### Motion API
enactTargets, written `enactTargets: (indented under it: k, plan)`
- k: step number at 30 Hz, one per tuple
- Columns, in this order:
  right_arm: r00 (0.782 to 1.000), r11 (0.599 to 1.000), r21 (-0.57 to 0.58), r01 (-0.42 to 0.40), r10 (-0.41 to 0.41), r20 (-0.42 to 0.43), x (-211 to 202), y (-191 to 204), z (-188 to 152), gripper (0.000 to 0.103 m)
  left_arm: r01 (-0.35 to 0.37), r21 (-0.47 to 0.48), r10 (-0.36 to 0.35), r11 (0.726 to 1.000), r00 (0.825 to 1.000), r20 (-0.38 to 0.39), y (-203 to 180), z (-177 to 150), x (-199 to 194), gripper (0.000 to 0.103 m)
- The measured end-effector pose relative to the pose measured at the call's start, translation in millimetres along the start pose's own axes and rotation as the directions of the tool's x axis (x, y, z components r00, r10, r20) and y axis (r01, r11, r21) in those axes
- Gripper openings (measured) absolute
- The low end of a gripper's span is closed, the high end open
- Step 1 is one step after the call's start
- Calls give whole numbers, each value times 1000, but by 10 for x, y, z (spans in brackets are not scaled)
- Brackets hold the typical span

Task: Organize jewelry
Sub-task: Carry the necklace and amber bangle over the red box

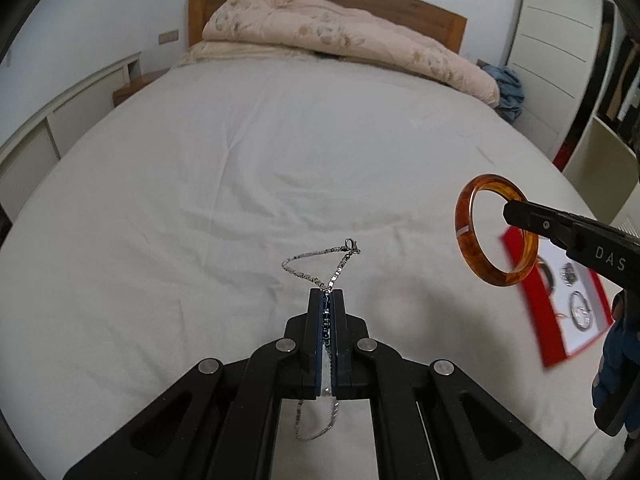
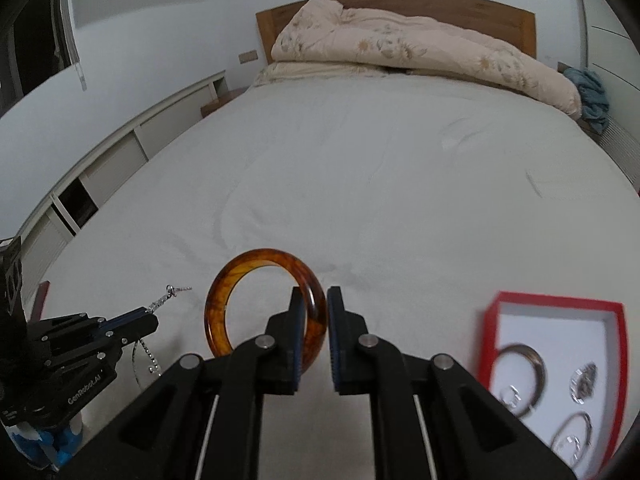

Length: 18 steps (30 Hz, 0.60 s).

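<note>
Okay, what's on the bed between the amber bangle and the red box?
Nothing: in the right wrist view only bare white sheet lies between the amber bangle and the red box.

Bed (image 1: 248, 168): carries the box (image 2: 556, 300) near its front right edge. Folded quilt (image 1: 340, 36) lies across the far end, against the headboard (image 1: 452, 20).
Box: holds several rings and bangles (image 2: 520, 376).
Left tool (image 1: 327, 292): above the bed's near middle, chain (image 1: 320, 264) pinched between its pads, ends hanging before and behind.
Right tool (image 2: 314, 300): right of the left tool, bangle (image 2: 240, 276) clamped upright, left of the box.
</note>
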State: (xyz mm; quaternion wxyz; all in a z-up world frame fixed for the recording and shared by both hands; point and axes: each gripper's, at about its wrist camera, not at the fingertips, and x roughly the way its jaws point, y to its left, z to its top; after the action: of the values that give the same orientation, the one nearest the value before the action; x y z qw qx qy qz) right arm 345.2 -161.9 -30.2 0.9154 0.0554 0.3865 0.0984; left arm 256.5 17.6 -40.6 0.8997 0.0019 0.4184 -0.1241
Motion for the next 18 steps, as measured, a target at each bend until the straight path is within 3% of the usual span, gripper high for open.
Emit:
enactTargets:
  k: [12,18]
  plan:
    - [996,996,68,63,-68,64,-1307,-212,-326,10,75,58,-79,996,994,81,-706,-5,-938,2]
    - [986,983,135,123,-137,97,-1947,-574,-620,10,117,104,-127,988,988,91,-1111,-29,-1198,2]
